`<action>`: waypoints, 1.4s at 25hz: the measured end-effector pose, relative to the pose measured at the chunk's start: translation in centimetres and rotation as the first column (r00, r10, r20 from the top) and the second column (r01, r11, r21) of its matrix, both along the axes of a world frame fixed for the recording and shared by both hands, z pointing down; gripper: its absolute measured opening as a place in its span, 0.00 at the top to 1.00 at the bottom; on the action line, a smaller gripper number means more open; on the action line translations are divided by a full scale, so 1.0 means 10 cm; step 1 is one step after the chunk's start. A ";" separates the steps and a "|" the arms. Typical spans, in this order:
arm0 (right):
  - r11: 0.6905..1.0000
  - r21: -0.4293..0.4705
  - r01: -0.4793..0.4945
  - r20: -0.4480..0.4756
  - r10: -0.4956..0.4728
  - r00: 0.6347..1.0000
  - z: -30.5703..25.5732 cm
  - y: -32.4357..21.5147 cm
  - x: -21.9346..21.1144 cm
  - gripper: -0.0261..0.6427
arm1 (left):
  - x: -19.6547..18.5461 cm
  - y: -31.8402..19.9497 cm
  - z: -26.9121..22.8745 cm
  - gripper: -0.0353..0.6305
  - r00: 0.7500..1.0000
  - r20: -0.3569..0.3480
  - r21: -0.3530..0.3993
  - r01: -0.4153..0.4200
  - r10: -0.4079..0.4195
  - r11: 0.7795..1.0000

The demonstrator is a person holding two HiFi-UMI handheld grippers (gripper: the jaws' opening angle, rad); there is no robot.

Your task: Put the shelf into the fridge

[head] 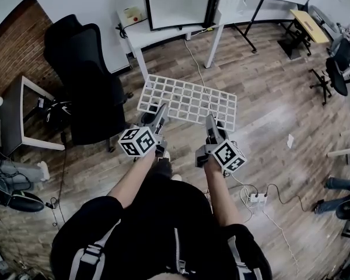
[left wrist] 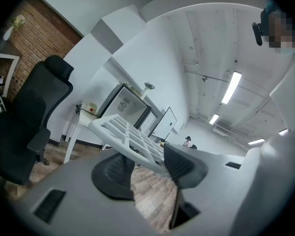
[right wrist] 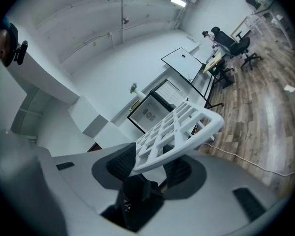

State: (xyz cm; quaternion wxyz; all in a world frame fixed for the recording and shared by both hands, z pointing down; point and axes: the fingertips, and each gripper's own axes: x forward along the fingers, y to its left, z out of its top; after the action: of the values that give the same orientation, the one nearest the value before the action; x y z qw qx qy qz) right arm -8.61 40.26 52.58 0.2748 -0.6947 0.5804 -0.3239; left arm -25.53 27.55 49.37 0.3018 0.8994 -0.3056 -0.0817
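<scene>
I hold a white grid shelf flat in the air above the wooden floor, one gripper on each side of its near edge. My left gripper is shut on its near left part, my right gripper on its near right part. In the left gripper view the shelf sits pinched between the dark pads of the left gripper. The right gripper clamps the shelf the same way. The small fridge stands ahead on a white table, its inside facing me.
A black office chair stands close on the left. The white table carries the fridge, with a cable running down from it. A power strip lies on the floor at right. Desks and chairs fill the far right.
</scene>
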 end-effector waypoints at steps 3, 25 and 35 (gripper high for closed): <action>1.000 0.004 0.004 0.002 -0.004 1.000 0.00 -0.12 0.10 0.70 | 0.11 -0.13 -0.01 0.64 1.000 -0.001 0.005 0.002 -0.002 1.000; 1.000 -0.025 0.018 -0.027 -0.018 0.999 -0.12 -2.28 1.27 0.70 | 1.25 -2.28 -0.01 0.64 1.000 -0.014 -0.024 0.010 -0.010 1.000; 0.996 -0.044 0.072 -0.044 -0.074 0.996 -0.15 -3.13 1.44 0.70 | 1.35 -3.03 0.01 0.64 0.998 -0.030 -0.046 0.062 -0.063 0.997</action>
State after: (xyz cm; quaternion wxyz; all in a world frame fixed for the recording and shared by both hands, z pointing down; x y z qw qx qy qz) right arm 5.75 9.00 51.12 0.2345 -0.6859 0.6046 -0.3302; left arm -12.01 -2.70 49.52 0.3239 0.8810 -0.3306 -0.0983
